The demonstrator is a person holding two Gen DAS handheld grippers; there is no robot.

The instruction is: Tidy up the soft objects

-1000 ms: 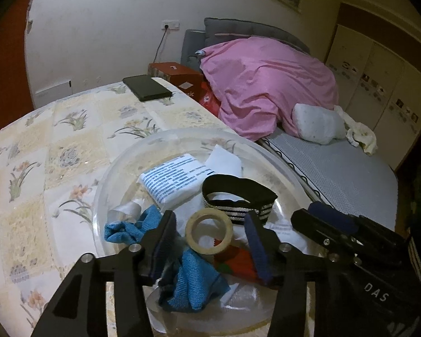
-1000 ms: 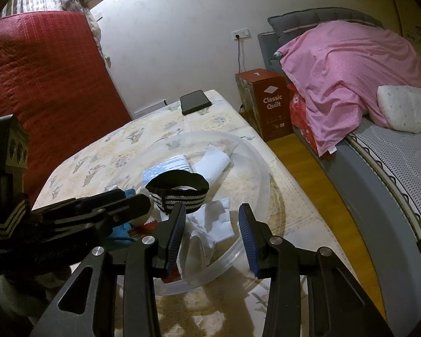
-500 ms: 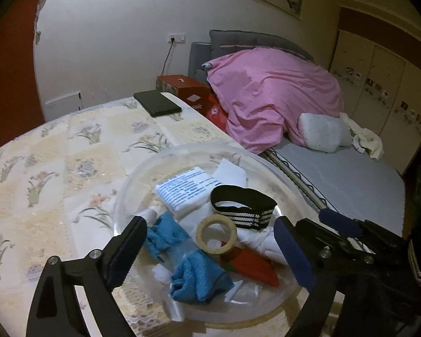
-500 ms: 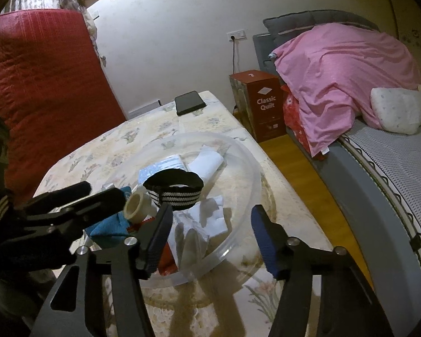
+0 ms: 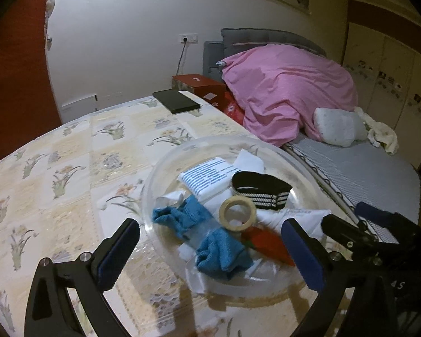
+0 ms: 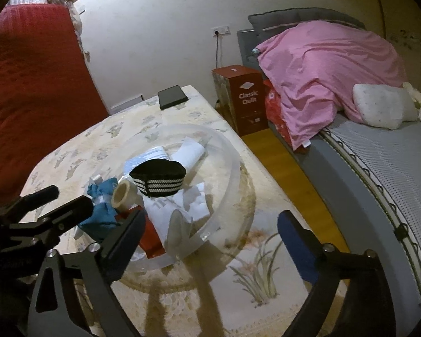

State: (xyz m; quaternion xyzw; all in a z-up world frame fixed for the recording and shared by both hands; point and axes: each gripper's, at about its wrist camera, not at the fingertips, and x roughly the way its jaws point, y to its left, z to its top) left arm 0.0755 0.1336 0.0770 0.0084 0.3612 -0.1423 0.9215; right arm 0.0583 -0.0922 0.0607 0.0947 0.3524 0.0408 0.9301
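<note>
The left tool (image 5: pixel 210 250) hangs with its two blue-padded fingers spread wide and nothing between them, straddling the near rim of one clear round bowl (image 5: pixel 165 168) on the flowered table (image 5: pixel 70 151). The right tool (image 6: pixel 210 226) is likewise wide apart and empty, just beside the bowl's right edge.

Inside the bowl lie two blue cloths (image 5: pixel 221 252), one tape roll (image 5: pixel 237 214), one black band with white stripes (image 5: pixel 259 191), one red piece (image 5: pixel 269 243) partly hidden under the tape, one printed white packet (image 5: pixel 207 178) and several white pieces too crumpled to count.

One dark phone (image 5: pixel 175 101) lies at the table's far end. One red box (image 6: pixel 245 99) stands between the table and the bed (image 6: pixel 393 168).
</note>
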